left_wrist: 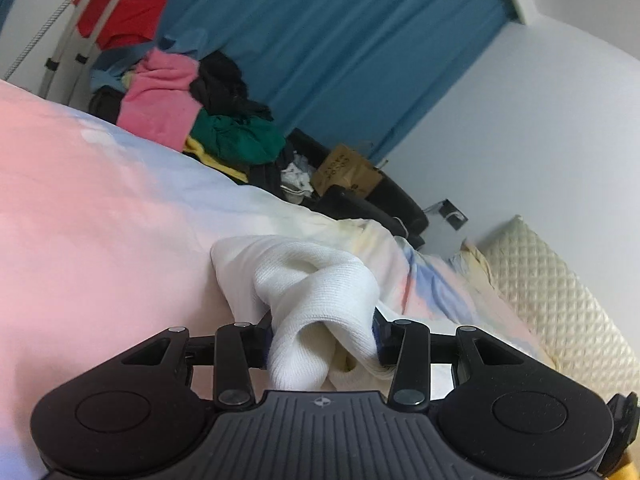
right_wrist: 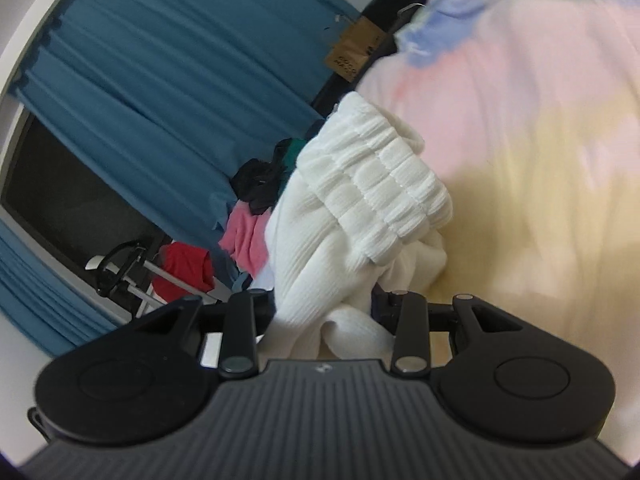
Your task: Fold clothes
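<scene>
- Both claws, left gripper (left_wrist: 323, 340) and right gripper (right_wrist: 323, 312), are clamping bunched white knit garment (left_wrist: 316, 292).
- Soft, light, floppy fabric is likely sagging; the ribbed hem (right_wrist: 380, 184) looks the better hold.

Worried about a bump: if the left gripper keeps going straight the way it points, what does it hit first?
The left gripper, jaws shut on the white garment, aims slightly down, so probably the pastel bedsheet just past the cloth; depth is unclear.
</scene>
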The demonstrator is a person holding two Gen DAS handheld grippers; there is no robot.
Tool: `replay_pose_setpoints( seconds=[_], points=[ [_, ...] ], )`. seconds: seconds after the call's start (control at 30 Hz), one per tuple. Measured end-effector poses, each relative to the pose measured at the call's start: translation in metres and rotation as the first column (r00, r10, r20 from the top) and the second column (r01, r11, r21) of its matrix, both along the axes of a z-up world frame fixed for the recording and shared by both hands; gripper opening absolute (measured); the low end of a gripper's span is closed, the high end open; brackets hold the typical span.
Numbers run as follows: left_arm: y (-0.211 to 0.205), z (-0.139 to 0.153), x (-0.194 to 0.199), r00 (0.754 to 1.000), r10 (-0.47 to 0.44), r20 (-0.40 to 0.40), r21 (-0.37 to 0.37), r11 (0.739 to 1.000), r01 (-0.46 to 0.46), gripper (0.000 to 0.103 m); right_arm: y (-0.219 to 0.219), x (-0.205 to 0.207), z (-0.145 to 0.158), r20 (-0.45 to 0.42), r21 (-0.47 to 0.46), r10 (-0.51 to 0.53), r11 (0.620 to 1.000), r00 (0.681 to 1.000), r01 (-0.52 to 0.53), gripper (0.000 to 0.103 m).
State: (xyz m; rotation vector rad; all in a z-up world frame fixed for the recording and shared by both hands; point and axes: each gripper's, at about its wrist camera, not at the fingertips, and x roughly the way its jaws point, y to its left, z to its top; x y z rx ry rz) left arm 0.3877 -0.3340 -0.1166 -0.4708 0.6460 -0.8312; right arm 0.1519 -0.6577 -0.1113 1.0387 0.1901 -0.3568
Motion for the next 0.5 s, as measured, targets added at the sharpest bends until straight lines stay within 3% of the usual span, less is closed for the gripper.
replay_pose_setpoints(
  seconds=[0.13,0.27,0.33,0.5],
  points=[
    [0.015,-0.031,-0.010,1.000,-0.030,-0.005,0.075,0.997,0.030,0.046,0.020,-0.027,-0.045,-0.028,0.149,-0.049,0.987,0.998,0.053,0.039],
    [0.029,-0.050,-0.017,0.999,-0.048,-0.016,0.228,0.972,0.050,0.053,0.037,-0.029,-0.066,-0.116,0.110,-0.054,0.992,0.992,0.067,0.048],
    [0.031,-0.045,-0.018,0.999,-0.041,-0.027,0.244,0.969,0.046,0.057,0.035,-0.030,-0.060,-0.149,0.123,-0.044,0.990,0.988,0.063,0.049],
    [0.035,0.005,-0.043,0.999,-0.023,0.031,0.334,0.943,0.012,0.060,0.037,-0.039,-0.006,-0.327,0.071,-0.042,0.995,0.944,0.069,0.049]
  ],
)
